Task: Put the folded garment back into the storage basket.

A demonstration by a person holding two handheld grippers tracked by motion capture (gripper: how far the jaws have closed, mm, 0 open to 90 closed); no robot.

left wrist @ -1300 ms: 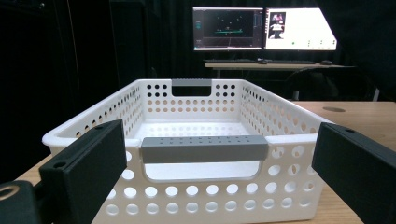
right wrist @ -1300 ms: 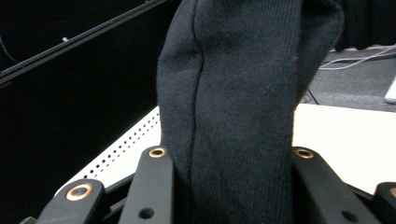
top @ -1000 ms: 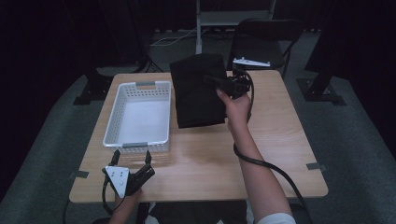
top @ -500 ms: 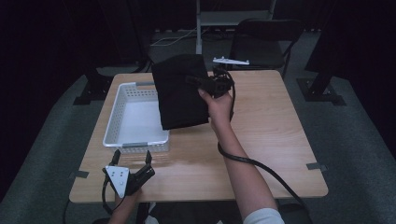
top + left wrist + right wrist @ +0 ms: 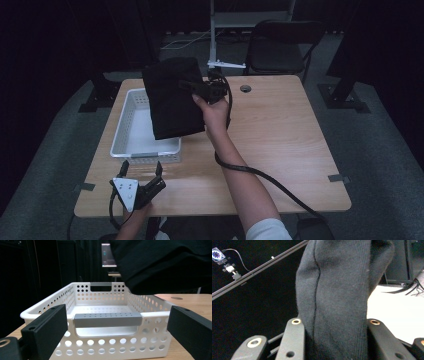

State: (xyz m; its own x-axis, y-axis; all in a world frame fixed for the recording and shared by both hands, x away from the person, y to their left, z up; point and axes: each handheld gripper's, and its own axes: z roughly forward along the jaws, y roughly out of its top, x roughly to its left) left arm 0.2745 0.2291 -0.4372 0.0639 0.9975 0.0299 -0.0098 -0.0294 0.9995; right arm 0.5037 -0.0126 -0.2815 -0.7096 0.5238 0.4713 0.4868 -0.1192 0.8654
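Note:
A folded black cloth (image 5: 172, 97) hangs in the air over the right half of a white perforated basket (image 5: 131, 131). My right gripper (image 5: 192, 86) is shut on the cloth's right edge, and in the right gripper view the dark knit cloth (image 5: 337, 290) is pinched between both jaws. My left gripper (image 5: 142, 169) is open near the table's front left edge, just short of the basket's near wall. In the left gripper view the basket (image 5: 105, 302) with its grey handle (image 5: 107, 319) sits between the open jaws, and the cloth (image 5: 162, 265) hangs over its right side.
The basket rests on the left part of a wooden table (image 5: 280, 135). A cable (image 5: 260, 175) trails from the right gripper along the forearm. A black chair (image 5: 282, 47) and a metal stand (image 5: 226, 64) are behind the table. The surroundings are dark.
My right gripper has carried the black cloth leftward, from the table's middle to above the basket. The left gripper has stayed in place, open.

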